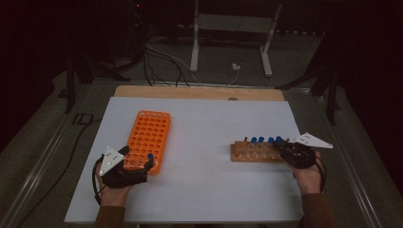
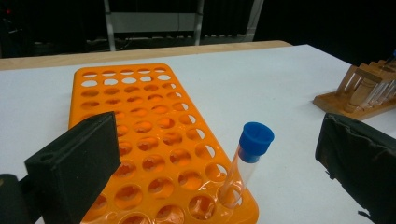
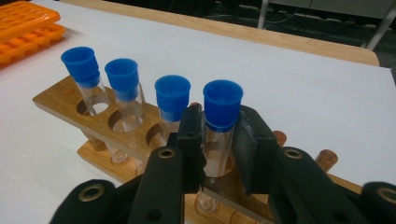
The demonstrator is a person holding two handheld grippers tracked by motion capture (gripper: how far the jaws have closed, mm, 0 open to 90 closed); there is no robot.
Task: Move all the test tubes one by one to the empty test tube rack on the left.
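An orange tube rack lies at the left of the white tabletop, with one blue-capped tube standing in its near right corner. My left gripper is open at that near end, its jaws wide on either side of the corner and clear of the tube. At the right stands a wooden rack with a row of blue-capped tubes. My right gripper is shut on the nearest of them, the end tube, gripping the glass just under the cap while the tube sits upright in its hole. Three more tubes stand beside it.
The white board lies on a wooden table whose far edge shows beyond it. Behind the table a metal stand and loose cables sit on the floor. Open board lies between the two racks.
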